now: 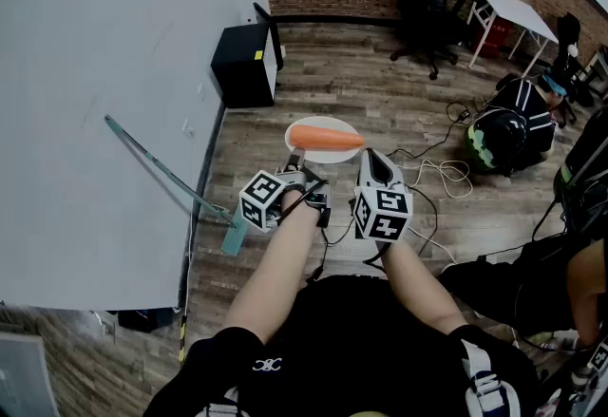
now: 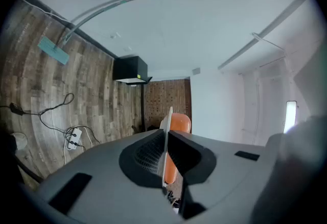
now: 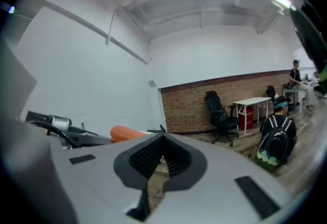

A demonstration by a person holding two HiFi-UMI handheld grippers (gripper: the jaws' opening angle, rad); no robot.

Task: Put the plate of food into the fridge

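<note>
Your left hand-held gripper (image 1: 296, 160) is clamped on the rim of the white plate (image 1: 323, 158) at its 7 o'clock edge. An orange carrot (image 1: 326, 138) lies on the plate, above the wooden floor (image 1: 380, 83). Your right hand-held gripper (image 1: 369, 155), jaws together and empty, sits at the plate's 4 o'clock edge.

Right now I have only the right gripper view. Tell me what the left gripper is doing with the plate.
Observer: The left gripper is clamped on the rim of the plate. Its own view shows the plate edge-on between closed jaws.
Operator: Find me somewhere the plate could go.
Observer: A black box-shaped unit stands against the white wall, ahead and left of the plate. I cannot tell whether it is a fridge.
Operator: Flag anything lying nearby.
Observer: Loose cables lie on the wood floor to the plate's right.
</note>
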